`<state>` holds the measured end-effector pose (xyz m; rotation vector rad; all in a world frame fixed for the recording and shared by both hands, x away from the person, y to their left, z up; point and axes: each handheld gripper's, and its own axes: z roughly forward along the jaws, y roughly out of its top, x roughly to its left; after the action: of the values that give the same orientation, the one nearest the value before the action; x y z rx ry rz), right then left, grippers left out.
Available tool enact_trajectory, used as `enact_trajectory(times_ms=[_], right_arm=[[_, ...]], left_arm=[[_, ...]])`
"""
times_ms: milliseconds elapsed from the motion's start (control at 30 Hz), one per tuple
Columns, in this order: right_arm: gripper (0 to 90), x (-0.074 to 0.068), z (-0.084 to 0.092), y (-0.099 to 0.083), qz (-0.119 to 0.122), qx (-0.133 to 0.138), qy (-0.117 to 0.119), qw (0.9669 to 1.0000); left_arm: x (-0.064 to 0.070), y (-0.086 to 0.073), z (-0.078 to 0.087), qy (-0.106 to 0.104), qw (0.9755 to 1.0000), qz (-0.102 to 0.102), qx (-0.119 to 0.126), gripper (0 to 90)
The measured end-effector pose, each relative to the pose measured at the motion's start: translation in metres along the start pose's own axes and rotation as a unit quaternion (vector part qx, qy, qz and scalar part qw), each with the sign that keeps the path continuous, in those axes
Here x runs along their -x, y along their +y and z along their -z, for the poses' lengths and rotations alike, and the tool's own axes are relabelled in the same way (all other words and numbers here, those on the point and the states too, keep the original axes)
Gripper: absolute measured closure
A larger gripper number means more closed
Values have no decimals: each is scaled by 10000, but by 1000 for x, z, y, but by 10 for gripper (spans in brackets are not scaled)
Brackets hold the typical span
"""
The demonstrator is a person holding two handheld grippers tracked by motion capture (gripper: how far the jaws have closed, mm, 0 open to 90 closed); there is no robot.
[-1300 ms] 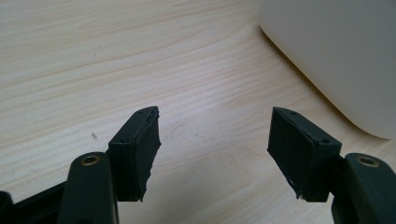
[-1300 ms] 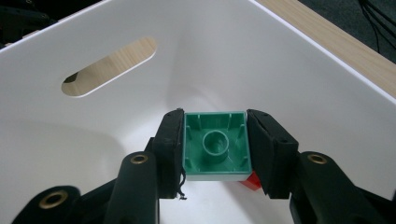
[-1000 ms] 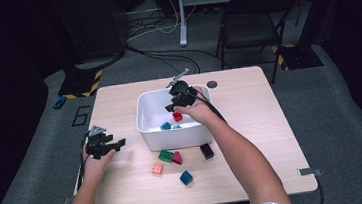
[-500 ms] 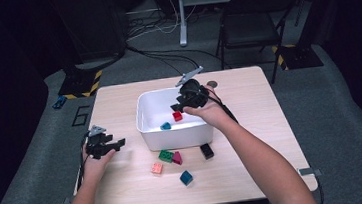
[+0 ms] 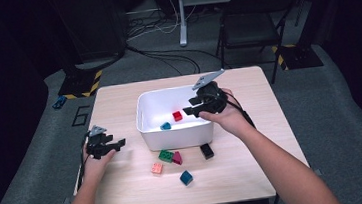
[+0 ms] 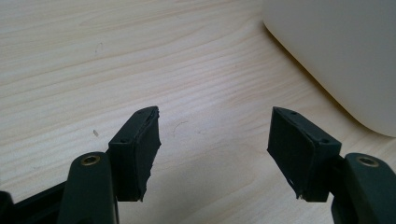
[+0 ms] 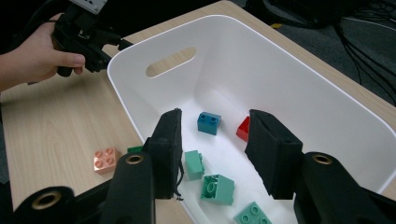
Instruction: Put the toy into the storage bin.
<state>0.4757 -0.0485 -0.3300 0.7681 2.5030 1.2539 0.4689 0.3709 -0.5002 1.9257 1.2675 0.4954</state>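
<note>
A white bin [image 5: 143, 120] stands mid-table with a red brick [image 5: 177, 116] and a blue brick [image 5: 166, 126] inside. My right gripper [image 5: 189, 106] hovers over the bin's right side, open, with nothing between its pads. Along its jaws [image 7: 215, 144] I see the blue brick [image 7: 209, 122], the red brick [image 7: 243, 128] and several mint-green bricks [image 7: 218, 189] on the bin floor. My left gripper [image 5: 120, 144] rests low on the table left of the bin, open and empty [image 6: 215, 140], with the bin wall [image 6: 336, 56] to its right.
Loose bricks lie in front of the bin: a peach one [image 5: 157, 168], a green one [image 5: 165, 155], a magenta one [image 5: 177, 157], a black one [image 5: 206, 151] and a blue-teal one [image 5: 186, 177]. A black chair [image 5: 256, 19] and cables sit beyond the table's far edge.
My right gripper has risen and moved to the right, from over the red brick to the bin's right side. The left gripper has stayed put.
</note>
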Motion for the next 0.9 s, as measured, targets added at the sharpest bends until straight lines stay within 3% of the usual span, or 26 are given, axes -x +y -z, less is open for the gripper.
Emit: enact_trajectory(times_ms=[433, 900], right_arm=[[546, -8, 32, -30, -90, 64, -127, 9999], [541, -16, 29, -75, -318, 25, -84, 9995]], left_arm=[[0, 0, 0, -15, 10000, 1, -39, 338], [1, 0, 0, 12, 10000, 0, -4, 337]])
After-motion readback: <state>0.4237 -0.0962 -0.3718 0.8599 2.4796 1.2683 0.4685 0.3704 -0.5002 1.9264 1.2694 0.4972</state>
